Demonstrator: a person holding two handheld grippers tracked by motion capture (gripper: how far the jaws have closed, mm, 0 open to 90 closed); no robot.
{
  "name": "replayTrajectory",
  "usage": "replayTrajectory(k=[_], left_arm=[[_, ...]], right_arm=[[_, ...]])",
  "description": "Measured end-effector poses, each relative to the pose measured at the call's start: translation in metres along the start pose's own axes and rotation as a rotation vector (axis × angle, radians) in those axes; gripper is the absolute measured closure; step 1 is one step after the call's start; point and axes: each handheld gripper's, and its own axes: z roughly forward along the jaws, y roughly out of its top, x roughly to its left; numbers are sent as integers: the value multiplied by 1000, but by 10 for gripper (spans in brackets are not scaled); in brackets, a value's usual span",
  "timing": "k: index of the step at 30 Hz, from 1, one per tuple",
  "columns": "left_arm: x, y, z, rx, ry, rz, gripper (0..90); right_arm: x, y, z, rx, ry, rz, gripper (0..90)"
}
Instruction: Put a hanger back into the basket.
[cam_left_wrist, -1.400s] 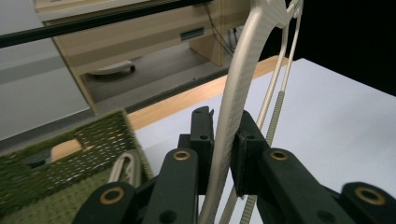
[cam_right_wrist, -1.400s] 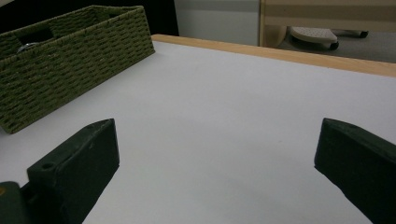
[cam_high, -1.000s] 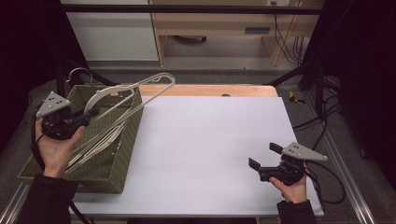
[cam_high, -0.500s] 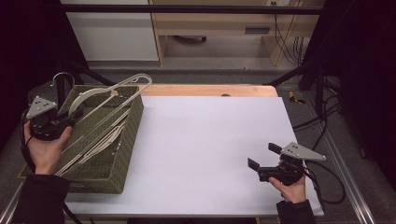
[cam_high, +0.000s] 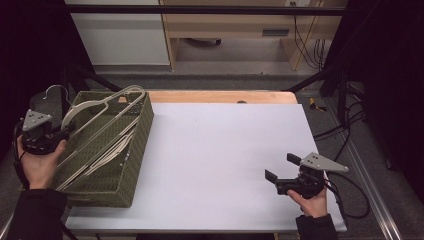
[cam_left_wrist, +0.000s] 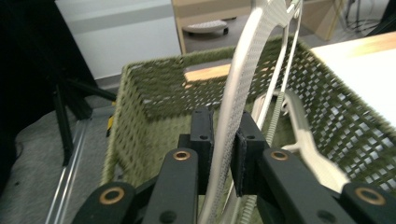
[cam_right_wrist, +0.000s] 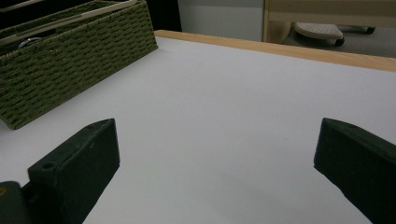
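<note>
Two grippers at the bench's sides: one clamps a hanger over the basket, one waits with fingers spread.

Nearest, at the bench's (cam_high: 225, 150) front right corner, the right gripper (cam_high: 284, 168) sits low over the white top, its fingers wide apart with nothing between them; the open white surface runs from it across to the basket. At the left edge, the left gripper (cam_left_wrist: 223, 140) has its fingers pinched on the mesh-textured arm of a cream hanger (cam_left_wrist: 240, 79), which slants up out of the green woven basket (cam_high: 137, 145) and rests across its far rim. More hangers (cam_high: 107, 157) lie flat inside the basket. Its right wall stands on the white top; its left side overhangs the bench edge.
</note>
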Motion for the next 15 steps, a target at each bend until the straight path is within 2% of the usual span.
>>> replayTrajectory(k=[3,7,11,15], left_arm=[[4,-6,2,14,19,3,807],[5,-13,5,33,23,2,807],[-3,-16,11,66,39,47,806],[-9,-20,17,87,47,68,806]], right_arm=[[0,0,0,2,3,0,6],[1,0,1,3,4,3,8],[0,-1,1,7,8,-5,8],[1,-1,1,9,10,-5,9]])
